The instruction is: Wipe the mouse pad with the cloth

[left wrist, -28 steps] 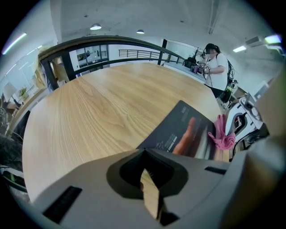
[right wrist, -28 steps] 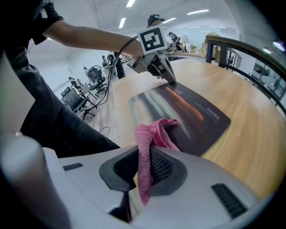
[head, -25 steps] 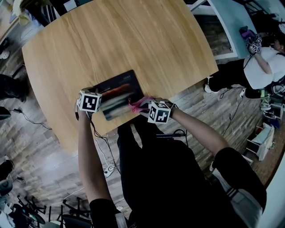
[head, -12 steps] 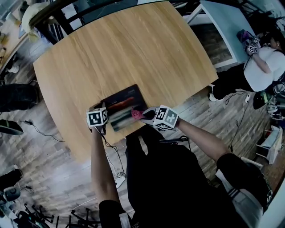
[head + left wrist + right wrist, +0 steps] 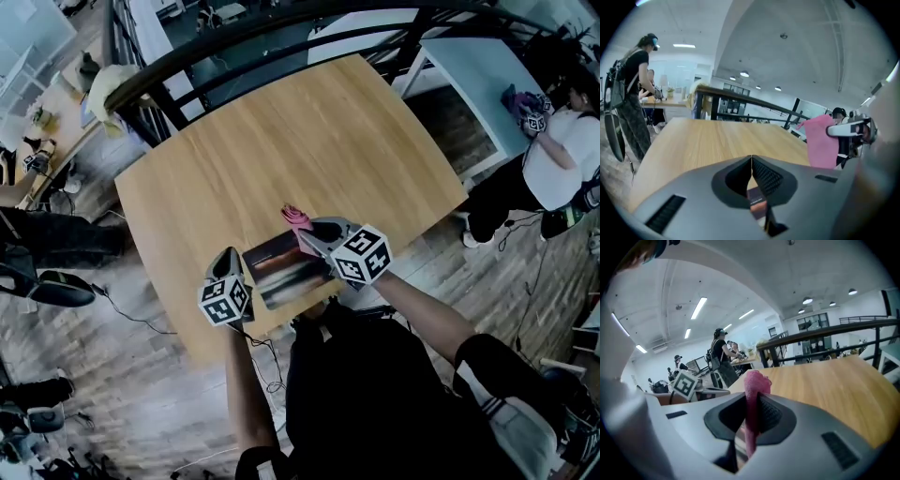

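The dark mouse pad (image 5: pixel 286 269) with an orange streak lies at the near edge of the wooden table (image 5: pixel 281 141). My left gripper (image 5: pixel 228 256) is at the pad's left end. Its jaws are pressed together (image 5: pixel 751 161) with the pad's edge (image 5: pixel 757 205) pinched low between them. My right gripper (image 5: pixel 306 228) is shut on the pink cloth (image 5: pixel 296 216) over the pad's far right corner. The cloth (image 5: pixel 752 394) stands upright between the jaws (image 5: pixel 752 401). In the left gripper view the cloth (image 5: pixel 822 140) hangs at the right.
A black railing (image 5: pixel 244 42) runs beyond the table's far side. A pale blue table (image 5: pixel 469 66) and a person in white (image 5: pixel 562 150) are at the right. Cables (image 5: pixel 131 314) lie on the wood floor at the left. The left gripper's marker cube (image 5: pixel 683 384) shows in the right gripper view.
My right gripper has carried the pink cloth from the pad's near right side toward its far right corner. The left gripper has stayed at the pad's left end. The head view has shifted.
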Tool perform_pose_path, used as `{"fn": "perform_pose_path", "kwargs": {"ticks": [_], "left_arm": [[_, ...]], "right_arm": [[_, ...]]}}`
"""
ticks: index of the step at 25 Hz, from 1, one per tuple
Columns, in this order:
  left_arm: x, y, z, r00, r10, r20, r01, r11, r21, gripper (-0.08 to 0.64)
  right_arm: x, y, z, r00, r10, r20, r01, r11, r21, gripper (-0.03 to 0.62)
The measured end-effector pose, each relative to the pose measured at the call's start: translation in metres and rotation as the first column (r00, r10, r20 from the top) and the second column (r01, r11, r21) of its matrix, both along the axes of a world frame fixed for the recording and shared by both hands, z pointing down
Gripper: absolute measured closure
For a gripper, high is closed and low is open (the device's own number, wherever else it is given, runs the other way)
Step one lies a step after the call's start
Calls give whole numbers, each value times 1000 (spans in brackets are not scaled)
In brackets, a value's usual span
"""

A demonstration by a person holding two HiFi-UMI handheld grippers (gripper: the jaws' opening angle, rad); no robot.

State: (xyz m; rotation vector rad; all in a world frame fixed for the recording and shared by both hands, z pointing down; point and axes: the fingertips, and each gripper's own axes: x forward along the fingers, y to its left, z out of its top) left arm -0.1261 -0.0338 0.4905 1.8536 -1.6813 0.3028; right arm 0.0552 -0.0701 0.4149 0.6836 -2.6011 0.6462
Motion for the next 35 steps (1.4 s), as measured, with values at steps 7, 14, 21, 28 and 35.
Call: {"fn": "perform_pose_path", "kwargs": {"ticks": [7, 14, 21, 28, 35], "left_arm": [[3, 26, -130, 987, -157, 16, 145, 942, 301, 535], [23, 68, -206, 964, -249, 92, 178, 863, 472, 535], [45, 96, -218, 949, -294, 111, 197, 831, 520, 536], [55, 98, -213, 949, -297, 102, 206, 835, 510, 535], [63, 102, -212, 950, -293, 106, 202, 837, 508, 535]], "right_arm": [[14, -18, -84, 984, 130, 125, -149, 976, 159, 532], [28, 8, -122, 967, 155, 201, -202, 950, 238, 532], [43, 32, -108, 963, 172, 205, -220, 947, 236, 532], [47, 36, -105, 963, 166, 212, -216, 945, 244, 532], [50, 40, -108, 964, 159, 214, -213, 942, 258, 532]]}}
